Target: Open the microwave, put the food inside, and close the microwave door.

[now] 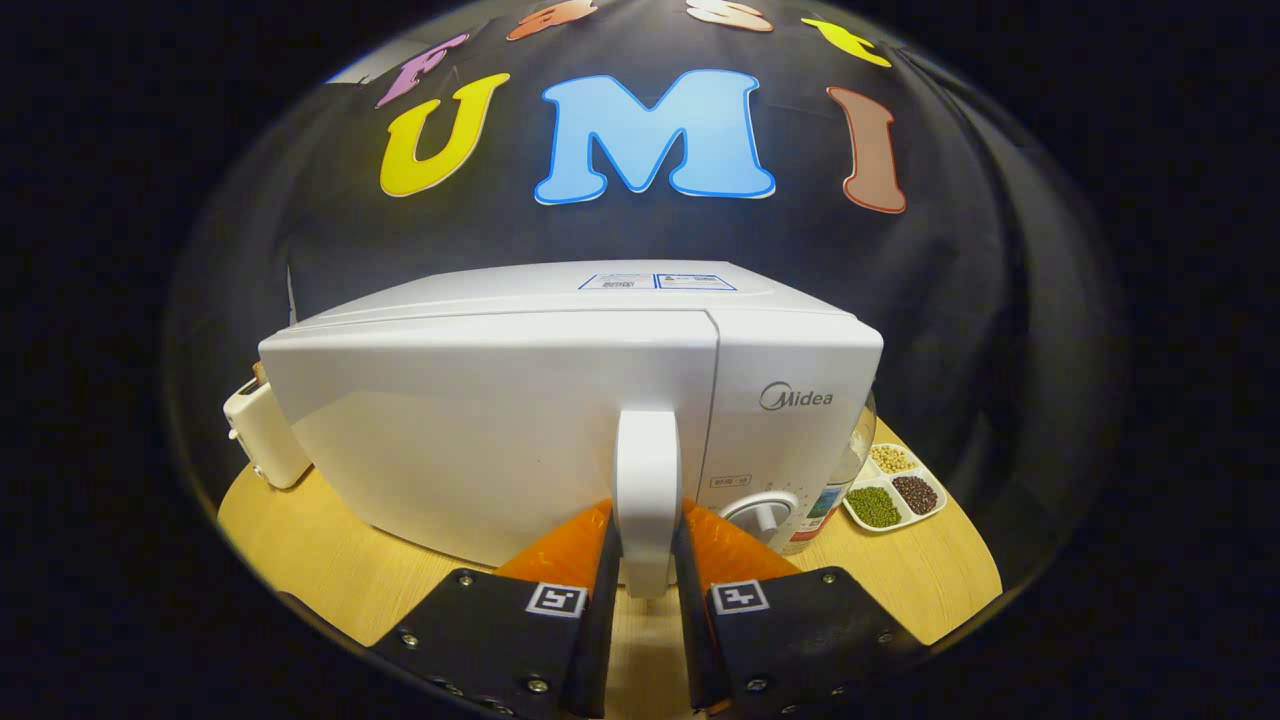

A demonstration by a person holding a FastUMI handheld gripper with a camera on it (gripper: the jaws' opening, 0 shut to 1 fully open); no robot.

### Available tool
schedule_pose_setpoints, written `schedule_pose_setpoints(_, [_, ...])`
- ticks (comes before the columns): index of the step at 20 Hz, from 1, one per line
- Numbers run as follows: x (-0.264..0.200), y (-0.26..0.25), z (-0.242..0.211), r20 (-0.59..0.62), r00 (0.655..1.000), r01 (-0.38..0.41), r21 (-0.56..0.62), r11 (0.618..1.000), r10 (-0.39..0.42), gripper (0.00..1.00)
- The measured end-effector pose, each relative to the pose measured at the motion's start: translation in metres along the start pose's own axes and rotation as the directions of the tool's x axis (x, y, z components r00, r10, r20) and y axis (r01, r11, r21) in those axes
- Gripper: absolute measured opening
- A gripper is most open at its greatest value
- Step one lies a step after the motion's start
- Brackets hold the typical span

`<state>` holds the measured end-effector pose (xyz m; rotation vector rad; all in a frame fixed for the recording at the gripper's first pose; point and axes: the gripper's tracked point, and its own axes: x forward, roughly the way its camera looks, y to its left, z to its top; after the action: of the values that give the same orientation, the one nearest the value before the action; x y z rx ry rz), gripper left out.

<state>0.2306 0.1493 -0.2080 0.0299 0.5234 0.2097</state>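
Tongs: the tongs [648, 590] pinch the vertical white handle [648, 500] of the microwave's door, one orange-and-black finger [575, 560] pressed on each side of it.
Microwave: a white microwave [560, 400] stands in the middle of the round wooden tabletop [300, 540], its front facing the tongs.
Door: the door [480, 440] appears flush with the front, its right edge meeting the control panel in a thin seam; whether it is latched cannot be told.
Control panel: a narrow panel at the microwave's right end carries a round white dial [765, 512] just beyond the right finger.
Tray: a small white divided tray [893, 488] lies near the tabletop's right edge, beside the microwave, holding green, dark and pale beans in separate compartments.
Bottle: a clear container [850, 465] stands between the microwave's right side and the tray, partly hidden.
Left edge: a cream-coloured appliance [265, 430] sits at the tabletop's left edge, against the microwave's left side.
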Motion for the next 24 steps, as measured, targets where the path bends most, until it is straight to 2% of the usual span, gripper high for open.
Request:
schedule_pose_setpoints(1, [0.001, 0.0, 0.0, -0.005, 1.0, -0.008, 0.007, 1.0, 0.008, 0.3])
schedule_pose_setpoints(4, [-0.002, 0.001, -0.001, -0.006, 1.0, 0.003, -0.016, 1.0, -0.003, 0.15])
schedule_pose_setpoints(5, [-0.002, 0.0, -0.002, -0.007, 1.0, 0.003, -0.023, 1.0, -0.003, 0.15])
schedule_pose_setpoints(6, [-0.004, 0.001, 0.001, 0.0, 1.0, 0.009, -0.013, 1.0, -0.009, 0.05])
schedule_pose_setpoints(13, [-0.006, 0.002, -0.003, -0.018, 1.0, -0.002, -0.034, 0.999, 0.001, 0.04])
schedule_pose_setpoints(16, [-0.025, 0.006, -0.011, -0.001, 1.0, -0.008, -0.109, 0.994, 0.008, 0.04])
schedule_pose_setpoints(19, [-0.043, 0.013, -0.023, -0.05, 0.998, -0.031, -0.07, 0.997, 0.027, 0.04])
schedule_pose_setpoints(24, [-0.076, 0.028, -0.039, -0.121, 0.989, -0.094, -0.092, 0.991, 0.083, 0.04])
